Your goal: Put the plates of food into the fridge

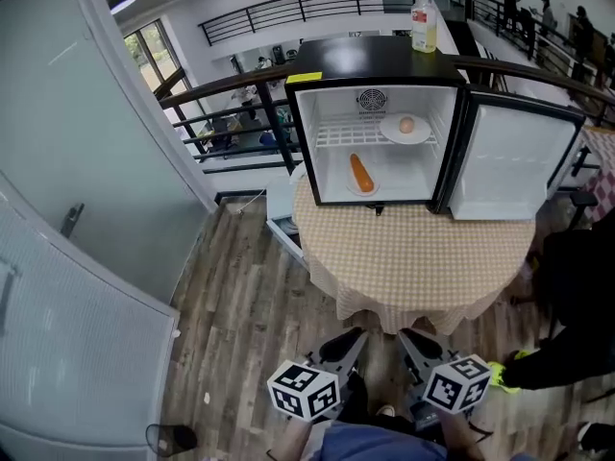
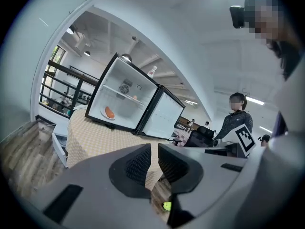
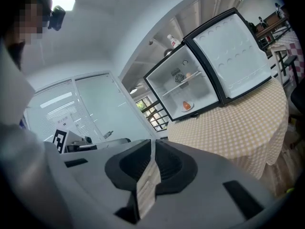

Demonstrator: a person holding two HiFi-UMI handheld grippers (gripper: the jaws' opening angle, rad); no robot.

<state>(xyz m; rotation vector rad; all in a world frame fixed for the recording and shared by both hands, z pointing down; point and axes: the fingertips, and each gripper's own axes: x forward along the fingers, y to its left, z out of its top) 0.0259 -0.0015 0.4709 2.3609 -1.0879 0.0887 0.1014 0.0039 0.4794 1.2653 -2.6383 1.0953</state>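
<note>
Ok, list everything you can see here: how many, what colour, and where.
fridge: one, black, white inside, door open, on the table
upper plate: one, white, on the fridge's wire shelf, holds a pale round food
lower plate: one, white, on the fridge floor, holds a long orange food
bottle: one, clear, on top of the fridge
table: one, round, beige checked cloth
left gripper: grey, shut, empty
right gripper: grey, shut, empty

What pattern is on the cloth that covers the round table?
The tablecloth has a small beige-and-white check pattern; the head view shows it best.
</note>
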